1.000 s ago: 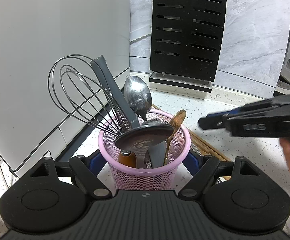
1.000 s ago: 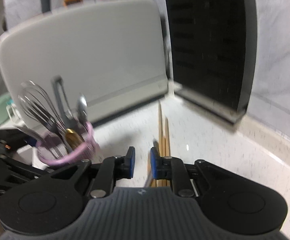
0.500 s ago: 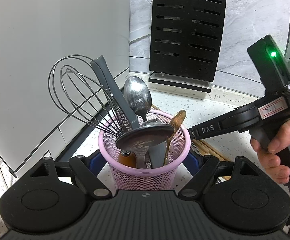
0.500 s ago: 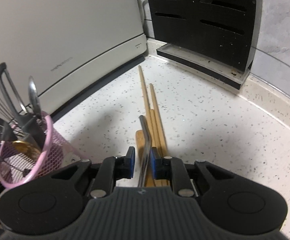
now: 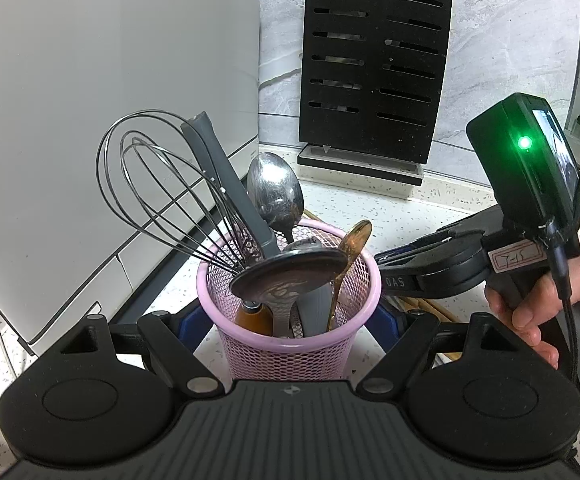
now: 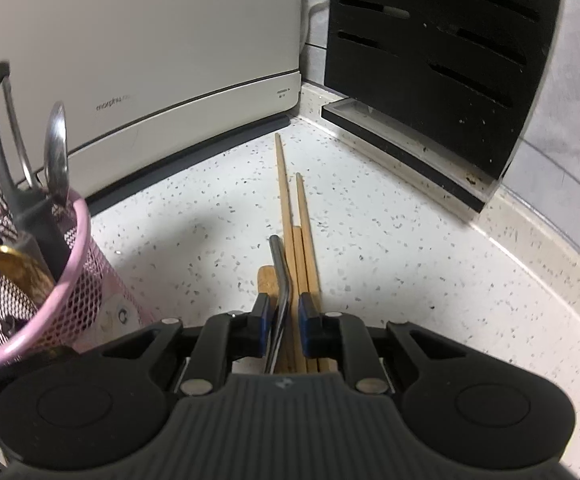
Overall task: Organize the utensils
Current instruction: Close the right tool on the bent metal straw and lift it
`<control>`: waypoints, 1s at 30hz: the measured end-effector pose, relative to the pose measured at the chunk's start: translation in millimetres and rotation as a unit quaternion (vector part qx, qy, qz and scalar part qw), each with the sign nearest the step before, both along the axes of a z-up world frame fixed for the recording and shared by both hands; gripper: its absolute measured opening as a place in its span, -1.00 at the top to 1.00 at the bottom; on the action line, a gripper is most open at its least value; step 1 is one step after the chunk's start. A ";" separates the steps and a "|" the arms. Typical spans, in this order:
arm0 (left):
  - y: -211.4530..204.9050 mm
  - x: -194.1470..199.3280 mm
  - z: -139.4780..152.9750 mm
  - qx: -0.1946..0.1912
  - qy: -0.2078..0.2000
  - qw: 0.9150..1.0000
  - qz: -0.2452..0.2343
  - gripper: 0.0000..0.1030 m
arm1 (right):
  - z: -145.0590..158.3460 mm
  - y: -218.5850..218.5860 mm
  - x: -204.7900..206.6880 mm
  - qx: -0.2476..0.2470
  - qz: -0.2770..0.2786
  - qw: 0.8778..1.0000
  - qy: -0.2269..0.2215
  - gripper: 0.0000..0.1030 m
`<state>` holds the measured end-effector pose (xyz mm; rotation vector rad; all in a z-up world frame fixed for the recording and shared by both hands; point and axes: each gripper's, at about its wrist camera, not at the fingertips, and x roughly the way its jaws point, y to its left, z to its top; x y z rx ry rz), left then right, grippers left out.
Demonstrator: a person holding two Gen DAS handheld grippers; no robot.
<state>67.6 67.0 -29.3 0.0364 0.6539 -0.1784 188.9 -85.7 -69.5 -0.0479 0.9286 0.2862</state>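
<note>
A pink mesh utensil holder (image 5: 290,344) sits between the fingers of my left gripper (image 5: 290,316), which is shut on its sides. It holds a wire whisk (image 5: 158,184), a grey handle (image 5: 226,184), a steel spoon (image 5: 276,192), a ladle (image 5: 290,276) and a brass spoon (image 5: 355,236). The holder also shows in the right wrist view (image 6: 50,264). My right gripper (image 6: 284,314) is low over the counter, its fingers narrowly apart around a bent metal utensil handle (image 6: 282,276). Wooden chopsticks (image 6: 295,220) and a wooden handle (image 6: 266,278) lie beside it.
A large white appliance (image 5: 90,80) stands at the left, close behind the holder. A black slotted knife block (image 5: 373,68) stands against the marble back wall. The speckled white counter (image 6: 409,260) extends to the right. The right gripper's body (image 5: 489,256) is right of the holder.
My right gripper has come down and forward over the chopsticks, so the metal handle now lies between its fingers. The left gripper and holder have not moved.
</note>
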 end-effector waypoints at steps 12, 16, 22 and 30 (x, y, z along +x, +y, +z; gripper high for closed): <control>0.1 0.0 0.8 -0.001 0.000 1.000 0.000 -0.81 | 13.9 -26.5 1.0 0.095 -0.023 0.995 0.026 0.93; -0.3 -0.4 1.0 0.000 0.000 1.000 0.000 -0.81 | 27.0 -33.9 -6.7 0.120 -0.026 0.992 0.016 0.94; 0.0 -0.2 1.5 -0.001 0.000 1.000 0.000 -0.81 | 48.1 -43.4 -21.0 0.144 -0.030 0.989 -0.012 0.94; 0.0 0.1 2.1 0.000 -0.002 1.000 0.000 -0.81 | 79.4 -50.5 -38.8 0.164 -0.030 0.983 -0.075 0.94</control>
